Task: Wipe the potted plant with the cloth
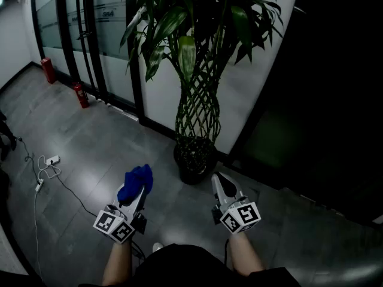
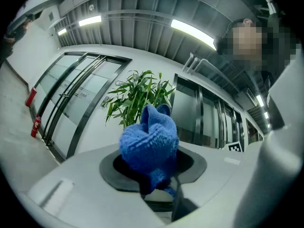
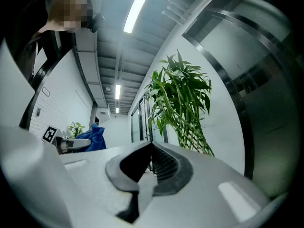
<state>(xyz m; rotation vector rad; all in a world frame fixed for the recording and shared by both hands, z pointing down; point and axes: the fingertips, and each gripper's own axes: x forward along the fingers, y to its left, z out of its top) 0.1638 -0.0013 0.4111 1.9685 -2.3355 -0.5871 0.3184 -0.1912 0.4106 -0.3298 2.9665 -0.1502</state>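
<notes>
**Cloth in hand, plant not yet touched**

I read this as the approach step: I have the cloth but no wiping has begun. The left gripper (image 1: 134,196) is clamped on the cloth (image 1: 136,183), a bunched blue knit that bulges out past the jaws and blocks much of that gripper's own view. The right gripper (image 1: 222,183) has its jaws closed together with nothing between them.

The plant (image 1: 197,34) stands ahead of both grippers. Its pot (image 1: 194,160) sits just beyond the tips, between the two and a little nearer the right one. The woven trunk (image 1: 197,109) rises from it, and the leaves spread well above both grippers (out of reach from this low hold).

Next, I judge, the left gripper must lift and push forward until the cloth meets a leaf, then draw along it lightly. The leaves look long and limp and will likely bend away under pressure. The right gripper could open and steady a leaf or the trunk.

The floor (image 1: 90,130) is grey, glossy tile. To the far left of the left gripper lies a white cable with a power strip (image 1: 51,160). Beyond, two red extinguishers (image 1: 81,94) stand by dark-framed glass doors (image 1: 78,28). A white wall (image 1: 161,94) backs the plant, and the room is dim to the right.
</notes>
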